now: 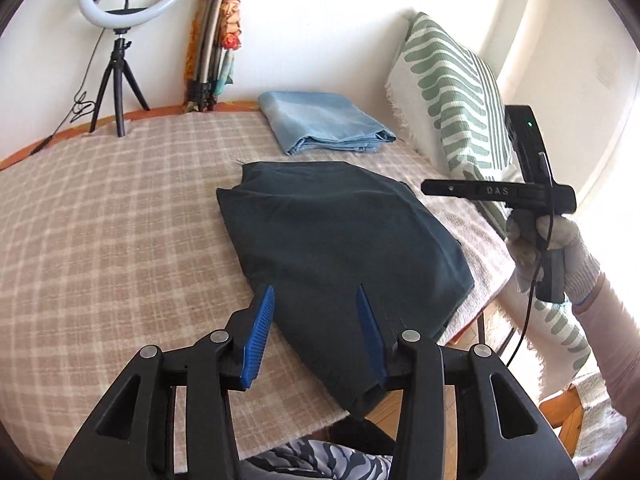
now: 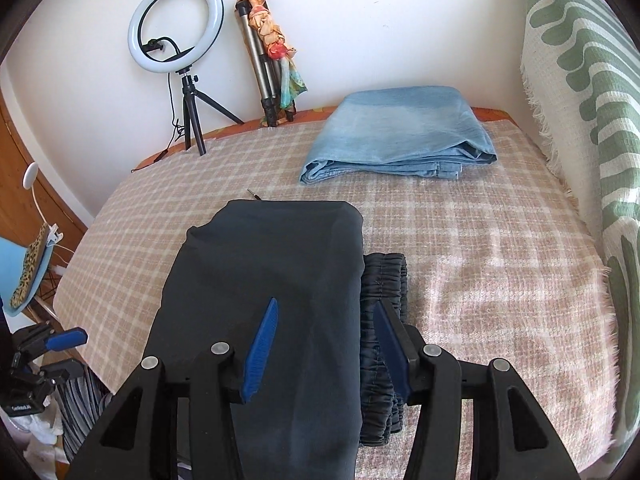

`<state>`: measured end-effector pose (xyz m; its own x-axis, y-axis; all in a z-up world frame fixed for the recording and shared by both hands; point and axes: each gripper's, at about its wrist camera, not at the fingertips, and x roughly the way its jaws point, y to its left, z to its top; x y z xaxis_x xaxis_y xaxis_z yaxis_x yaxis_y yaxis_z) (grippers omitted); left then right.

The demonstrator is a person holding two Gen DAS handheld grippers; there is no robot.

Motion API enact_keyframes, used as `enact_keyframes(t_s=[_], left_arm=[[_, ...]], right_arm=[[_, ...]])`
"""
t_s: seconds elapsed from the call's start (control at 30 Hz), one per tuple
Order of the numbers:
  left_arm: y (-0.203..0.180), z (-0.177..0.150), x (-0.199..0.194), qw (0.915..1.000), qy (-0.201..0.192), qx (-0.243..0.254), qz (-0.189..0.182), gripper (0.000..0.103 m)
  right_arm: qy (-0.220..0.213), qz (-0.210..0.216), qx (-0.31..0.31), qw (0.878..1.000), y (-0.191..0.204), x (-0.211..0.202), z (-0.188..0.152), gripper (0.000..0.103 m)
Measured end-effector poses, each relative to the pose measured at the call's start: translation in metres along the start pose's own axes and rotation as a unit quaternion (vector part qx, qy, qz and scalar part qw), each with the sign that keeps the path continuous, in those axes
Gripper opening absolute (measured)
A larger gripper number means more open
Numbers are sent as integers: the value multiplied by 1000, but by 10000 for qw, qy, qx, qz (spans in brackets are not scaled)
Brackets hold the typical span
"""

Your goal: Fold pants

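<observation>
Hidden and cut-off parts

From my seat, the dark pants (image 2: 260,300) run behind my gripper bodies and off the bottom edge; the patterned cushion (image 2: 580,80) is cropped at the right, and the right gripper's (image 1: 496,192) fingertips can't be made out from the left wrist view.

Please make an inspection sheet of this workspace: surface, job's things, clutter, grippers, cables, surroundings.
Surface: table under a checked beige cloth.
Job's things: dark pants lie folded near the front edge, elastic waistband showing at their right side; folded jeans lie behind them.
Clutter: small metal plug just behind the pants.
Grippers: left gripper open above the pants, nothing between the pads; right gripper open above the pants, not gripping.
Cables: black cable hangs from the right gripper; ring light cable runs down the wall.
Surroundings: white wall, folded tripod with scarf, green patterned throw at right.
</observation>
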<state>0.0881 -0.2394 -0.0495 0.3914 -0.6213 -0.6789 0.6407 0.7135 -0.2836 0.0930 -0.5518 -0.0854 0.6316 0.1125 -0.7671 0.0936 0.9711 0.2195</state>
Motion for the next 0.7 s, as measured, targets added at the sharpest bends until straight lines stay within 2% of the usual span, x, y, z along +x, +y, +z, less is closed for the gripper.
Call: enact_keyframes(t_s=[0.07,0.1,0.17,0.27,0.4,0.5,0.63,0.7], left_arm=[[18,12,15,9991,157,-393,-10,43],[28,15,24,9975,279,-650,-70,44],[39,18,43,9932,530,-1012,-225,45],[44,16,67,9906,730,-1149,-139,45],[47,9,89,9864,914,-1361,-143,45],[48,4,99,9851,1016,-1380,-127,45],[46,2,106,9856,986,-1367,-159,45],[44,4,108,9861,973,-1329,-224,45]], right_arm=[[128,23,45,9999,-7,7,3,72],[176,30,63,9998,-11,10,4,75],[368,12,49,9993,-17,19,6,77],[553,-49,-36,9985,-22,30,5,83],[767,-82,-101,9970,-31,44,2,84],[868,182,23,9961,-43,51,1,86],[893,778,312,9925,-59,59,-2,86],[968,1196,464,9870,-66,65,-7,86]])
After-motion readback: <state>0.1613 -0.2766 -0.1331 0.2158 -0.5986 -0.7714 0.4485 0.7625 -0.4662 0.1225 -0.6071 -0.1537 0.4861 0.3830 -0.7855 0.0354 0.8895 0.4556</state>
